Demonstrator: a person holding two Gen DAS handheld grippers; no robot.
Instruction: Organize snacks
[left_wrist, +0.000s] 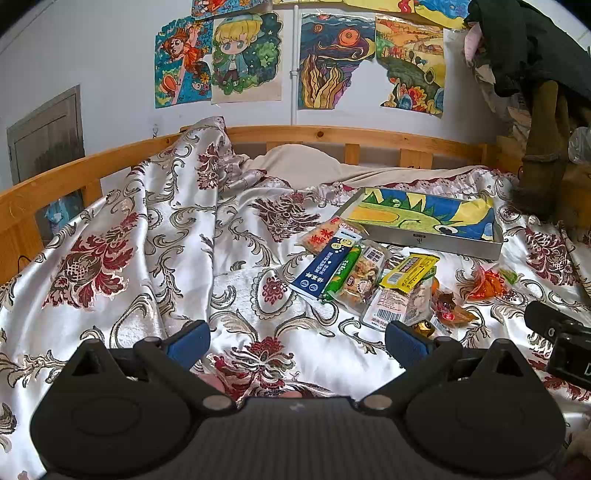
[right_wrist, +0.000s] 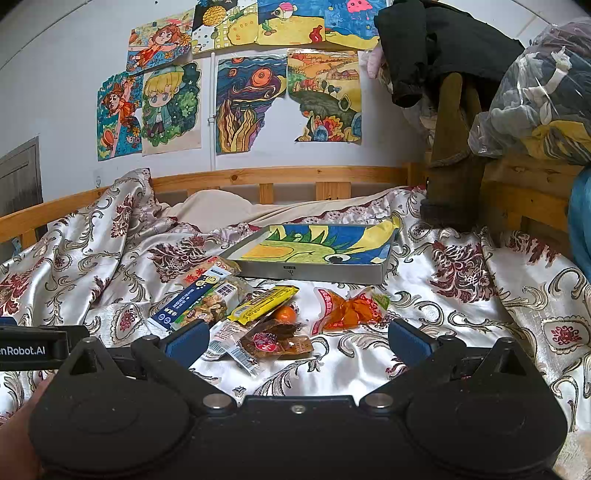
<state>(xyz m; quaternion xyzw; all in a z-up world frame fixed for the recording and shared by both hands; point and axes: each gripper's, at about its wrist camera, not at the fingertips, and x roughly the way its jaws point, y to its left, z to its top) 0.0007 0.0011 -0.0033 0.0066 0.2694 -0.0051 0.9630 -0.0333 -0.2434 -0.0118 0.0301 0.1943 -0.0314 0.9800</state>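
Note:
A pile of snack packets lies on the patterned bedspread: a blue packet (left_wrist: 321, 267), a green stick (left_wrist: 341, 271), a yellow bar (left_wrist: 408, 271), an orange-red pouch (left_wrist: 485, 282). Behind them sits a shallow grey box (left_wrist: 436, 245) lined with a colourful drawing. My left gripper (left_wrist: 297, 341) is open, hovering over bare bedspread to the left of and nearer than the pile. In the right wrist view my right gripper (right_wrist: 297, 338) is open just short of the snacks, with a brown pouch (right_wrist: 275, 341) between its fingers' line, the yellow bar (right_wrist: 264, 302) and the orange-red pouch (right_wrist: 347, 308) beyond, and the grey box (right_wrist: 310, 273) farther back.
A wooden bed rail (left_wrist: 295, 134) runs along the back and left. Dark clothing and a brown boot (right_wrist: 450, 147) stand at the right, with a plastic bag of clothes (right_wrist: 535, 92) above. Drawings cover the wall (left_wrist: 110, 74). The right gripper's body (left_wrist: 561, 339) shows at the left view's right edge.

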